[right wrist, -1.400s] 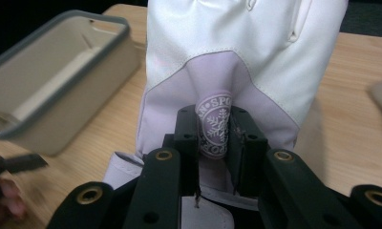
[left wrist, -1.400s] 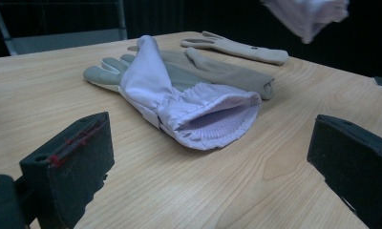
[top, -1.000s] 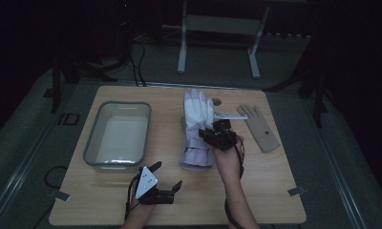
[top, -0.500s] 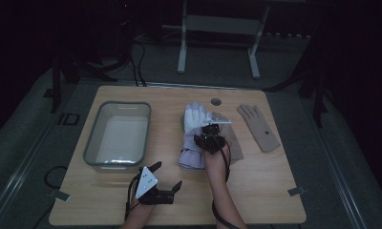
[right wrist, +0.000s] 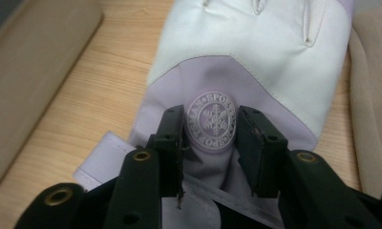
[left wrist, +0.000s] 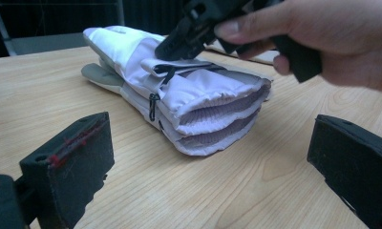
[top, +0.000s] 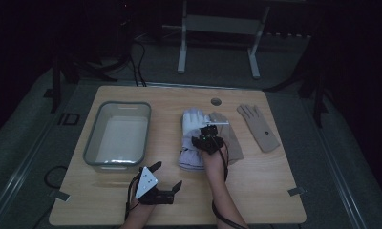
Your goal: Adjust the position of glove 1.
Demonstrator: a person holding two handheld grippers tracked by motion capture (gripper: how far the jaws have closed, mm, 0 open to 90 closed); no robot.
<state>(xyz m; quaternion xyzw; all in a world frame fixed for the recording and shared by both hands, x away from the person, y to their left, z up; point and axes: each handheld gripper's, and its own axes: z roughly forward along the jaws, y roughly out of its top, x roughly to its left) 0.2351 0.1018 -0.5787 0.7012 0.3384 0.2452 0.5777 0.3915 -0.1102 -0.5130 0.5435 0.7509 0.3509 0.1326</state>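
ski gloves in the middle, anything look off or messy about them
Slightly. The white and lilac ski gloves lie stacked, cuffs unevenly lined up, partly over one tan glove, while the other tan glove lies apart. The right hand-held gripper pinches fabric at the snowflake logo, bunching it. No damage shows.

Both forearms are showing bare, with no sleeves. The left gripper [top: 167, 179] is wearing a pale three-cornered plate on its black body, and its blocky jaw pads are carrying red marks. The right gripper [right wrist: 210, 138] is showing black jaws with brass-ringed screw holes and trailing a dark cable.
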